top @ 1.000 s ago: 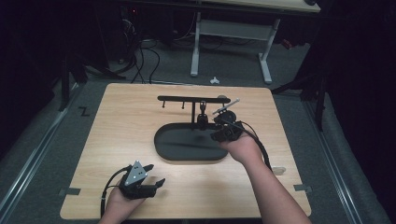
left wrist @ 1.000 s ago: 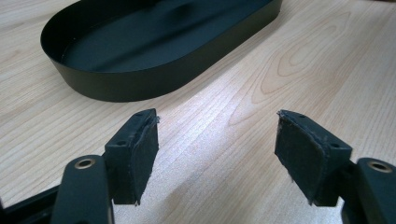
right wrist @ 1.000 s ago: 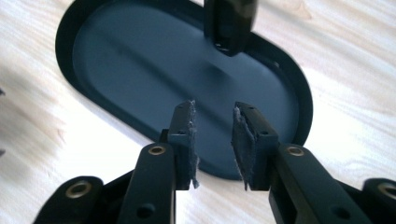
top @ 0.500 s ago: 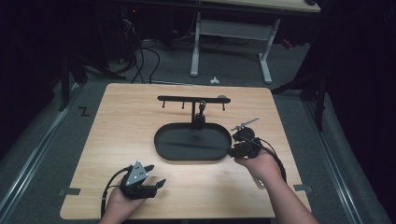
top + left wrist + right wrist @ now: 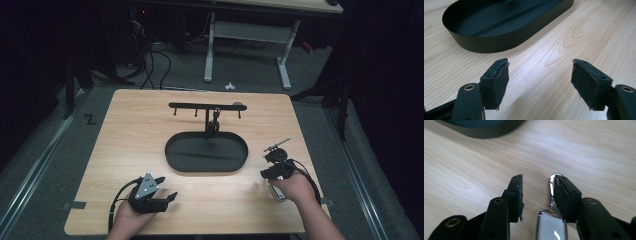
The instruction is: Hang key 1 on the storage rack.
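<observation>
- The black oval tray (image 5: 206, 152) is sitting near the middle of the wooden worktop (image 5: 140, 135), and its dark floor is showing nothing lying in it in the high view.
- A black stand (image 5: 207, 106), with a crossbar carrying small hooks, is rising from the far rim of the tray on a short post.
- In the left tool's view, the near wall of the tray (image 5: 506, 40) is curving across the top, and the part of its inside that is visible is looking bare.
- The left tool (image 5: 150, 195) is resting low on the near left part of the worktop, well apart from the tray; its jaws are standing wide apart with only bare wood between them (image 5: 539, 75).
- The right tool (image 5: 272, 167) is sitting at the near right of the worktop, just beside the right end of the tray, with a thin rod sticking up and away from it.
- The right tool's jaws have just been opening and are now standing about half apart.
- A shiny metal object (image 5: 552, 220), with a flat polished body and a small curved loop at its far end, is lying on the worktop between the right tool's jaws, close against the right-hand pad (image 5: 560, 195); whether that pad is touching it cannot be told.
- The same object is showing in the high view as a pale sliver (image 5: 277, 192) beside the right hand, outside the tray.
</observation>
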Available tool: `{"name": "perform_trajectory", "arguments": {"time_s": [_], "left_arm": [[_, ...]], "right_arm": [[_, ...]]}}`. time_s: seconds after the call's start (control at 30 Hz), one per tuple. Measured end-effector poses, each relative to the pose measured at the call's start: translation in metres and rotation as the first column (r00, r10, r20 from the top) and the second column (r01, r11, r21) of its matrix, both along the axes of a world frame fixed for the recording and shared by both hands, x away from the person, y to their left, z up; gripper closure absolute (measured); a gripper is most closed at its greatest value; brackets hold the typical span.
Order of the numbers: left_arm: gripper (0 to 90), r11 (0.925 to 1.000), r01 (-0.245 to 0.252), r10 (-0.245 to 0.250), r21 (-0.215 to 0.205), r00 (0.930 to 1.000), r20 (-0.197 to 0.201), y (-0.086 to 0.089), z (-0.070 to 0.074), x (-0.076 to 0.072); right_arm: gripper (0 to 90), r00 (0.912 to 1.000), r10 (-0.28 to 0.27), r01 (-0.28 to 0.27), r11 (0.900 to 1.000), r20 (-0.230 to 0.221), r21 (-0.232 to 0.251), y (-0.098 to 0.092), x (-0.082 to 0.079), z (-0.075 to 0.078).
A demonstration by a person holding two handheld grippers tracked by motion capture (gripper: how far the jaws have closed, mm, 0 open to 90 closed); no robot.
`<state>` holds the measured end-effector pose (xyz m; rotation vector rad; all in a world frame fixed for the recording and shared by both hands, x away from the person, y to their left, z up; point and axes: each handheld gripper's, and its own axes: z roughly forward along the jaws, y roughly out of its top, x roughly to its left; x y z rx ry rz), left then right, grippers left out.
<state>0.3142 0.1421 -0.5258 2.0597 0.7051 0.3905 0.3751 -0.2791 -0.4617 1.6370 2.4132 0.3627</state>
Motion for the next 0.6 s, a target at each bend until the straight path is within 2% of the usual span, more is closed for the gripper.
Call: {"name": "perform_trajectory", "arguments": {"time_s": [0.27, 0.6], "left_arm": [[30.6, 1.0, 0.002, -0.002, 0.003, 1.0, 0.001, 0.0, 0.0, 0.0], [30.6, 1.0, 0.004, -0.004, 0.003, 1.0, -0.002, 0.001, 0.0, 0.0]], "right_arm": [[59.8, 0.9973, -0.059, 0.059, 0.998, -0.042, -0.007, -0.019, 0.008, -0.012], [60.9, 0.9928, -0.063, 0.062, 0.998, -0.102, -0.007, -0.021, 0.014, -0.022]]}}
